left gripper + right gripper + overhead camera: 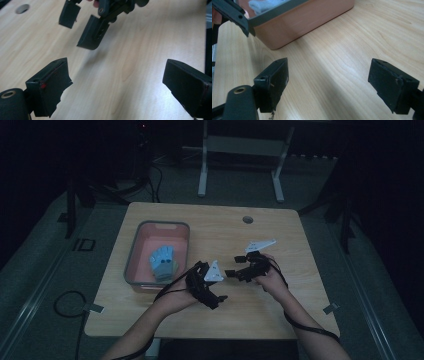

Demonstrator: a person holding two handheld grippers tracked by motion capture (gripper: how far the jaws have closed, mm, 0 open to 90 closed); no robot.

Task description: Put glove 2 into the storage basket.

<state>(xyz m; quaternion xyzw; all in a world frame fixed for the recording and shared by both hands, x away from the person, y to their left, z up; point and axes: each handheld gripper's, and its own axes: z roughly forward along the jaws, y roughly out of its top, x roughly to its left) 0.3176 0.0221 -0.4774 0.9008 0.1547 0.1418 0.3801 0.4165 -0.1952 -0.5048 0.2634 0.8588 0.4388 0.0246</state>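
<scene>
Left tongs [117, 82] spread wide, empty, above bare wood counter [140, 45]. Right tongs [328, 85] likewise wide, empty; they face the left pair, near but apart. Pink tray [145, 232], grey rim, on the counter's left part, holds a blue cloth [162, 261]. No legible writing on tongs or tray.

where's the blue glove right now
In the high view the blue glove lies inside the pink bin on the table's left half, just left of the left gripper; neither gripper touches it.
</scene>
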